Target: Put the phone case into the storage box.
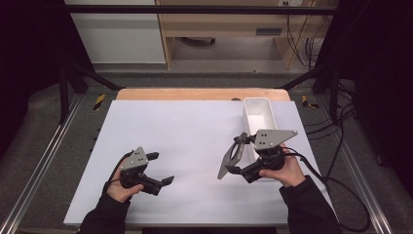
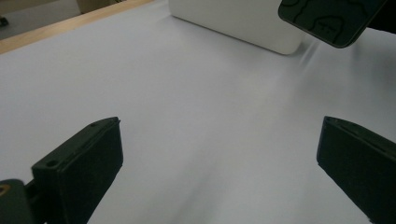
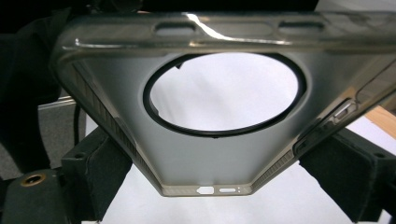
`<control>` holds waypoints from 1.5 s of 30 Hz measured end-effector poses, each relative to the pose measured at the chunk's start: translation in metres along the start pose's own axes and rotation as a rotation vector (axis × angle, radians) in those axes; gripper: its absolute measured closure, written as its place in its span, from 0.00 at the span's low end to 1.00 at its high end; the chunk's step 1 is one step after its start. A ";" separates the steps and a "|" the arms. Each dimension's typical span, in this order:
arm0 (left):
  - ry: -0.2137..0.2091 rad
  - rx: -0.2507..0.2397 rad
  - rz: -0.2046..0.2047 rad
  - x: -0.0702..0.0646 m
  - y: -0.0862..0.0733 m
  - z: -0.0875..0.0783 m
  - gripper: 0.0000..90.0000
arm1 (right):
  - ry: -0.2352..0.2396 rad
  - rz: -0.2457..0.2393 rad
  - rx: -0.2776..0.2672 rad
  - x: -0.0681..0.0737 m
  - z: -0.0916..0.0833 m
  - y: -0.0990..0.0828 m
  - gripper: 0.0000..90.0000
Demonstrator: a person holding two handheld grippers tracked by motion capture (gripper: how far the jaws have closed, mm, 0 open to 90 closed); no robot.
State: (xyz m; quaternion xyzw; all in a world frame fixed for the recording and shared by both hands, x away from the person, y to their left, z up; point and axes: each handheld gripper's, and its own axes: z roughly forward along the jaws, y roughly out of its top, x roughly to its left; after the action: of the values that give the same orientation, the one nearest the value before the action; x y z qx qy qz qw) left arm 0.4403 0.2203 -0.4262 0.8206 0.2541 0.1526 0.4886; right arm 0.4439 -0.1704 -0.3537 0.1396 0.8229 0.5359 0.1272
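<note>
White sheet point(image 1: 195, 146) over wooden table point(image 1: 195, 94); left claw point(image 1: 158, 168) spread, right claw point(image 1: 238, 153) pinching phone case point(image 1: 229, 158)

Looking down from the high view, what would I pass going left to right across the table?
Left gripper, open and empty → phone case, held up by the right gripper → white bin.
</note>
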 end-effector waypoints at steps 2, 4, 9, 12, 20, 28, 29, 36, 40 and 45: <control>0.012 -0.009 -0.009 0.001 -0.002 -0.003 0.00 | -0.015 0.010 -0.004 -0.001 -0.002 0.001 0.13; 0.022 -0.012 -0.016 0.003 -0.005 -0.005 0.00 | -0.030 0.021 -0.008 -0.002 -0.003 0.002 0.13; 0.052 -0.021 -0.033 0.006 -0.013 -0.011 0.00 | -0.071 0.027 -0.017 -0.004 -0.008 0.004 0.13; 0.067 -0.021 -0.036 0.008 -0.017 -0.013 0.00 | -0.091 0.036 -0.025 -0.005 -0.011 0.006 0.13; 0.094 -0.026 -0.037 0.010 -0.023 -0.019 0.00 | -0.148 0.069 -0.027 -0.009 -0.015 0.013 0.13; 0.131 -0.034 -0.037 0.014 -0.028 -0.024 0.00 | -0.201 0.092 -0.028 -0.013 -0.018 0.021 0.13; 0.135 -0.035 -0.037 0.015 -0.028 -0.024 0.00 | -0.207 0.097 -0.029 -0.014 -0.019 0.022 0.13; 0.154 -0.039 -0.053 0.019 -0.032 -0.026 0.00 | -0.255 0.112 -0.025 -0.019 -0.020 0.028 0.13; 0.158 -0.038 -0.063 0.022 -0.034 -0.027 0.00 | -0.280 0.122 -0.023 -0.023 -0.021 0.032 0.13; 0.160 -0.036 -0.066 0.023 -0.035 -0.027 0.00 | -0.307 0.139 -0.019 -0.028 -0.022 0.036 0.13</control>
State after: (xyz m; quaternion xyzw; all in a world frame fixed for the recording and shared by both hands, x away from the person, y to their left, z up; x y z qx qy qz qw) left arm 0.4364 0.2661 -0.4443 0.7881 0.3165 0.2058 0.4862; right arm 0.4656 -0.1855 -0.3105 0.2752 0.7771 0.5235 0.2152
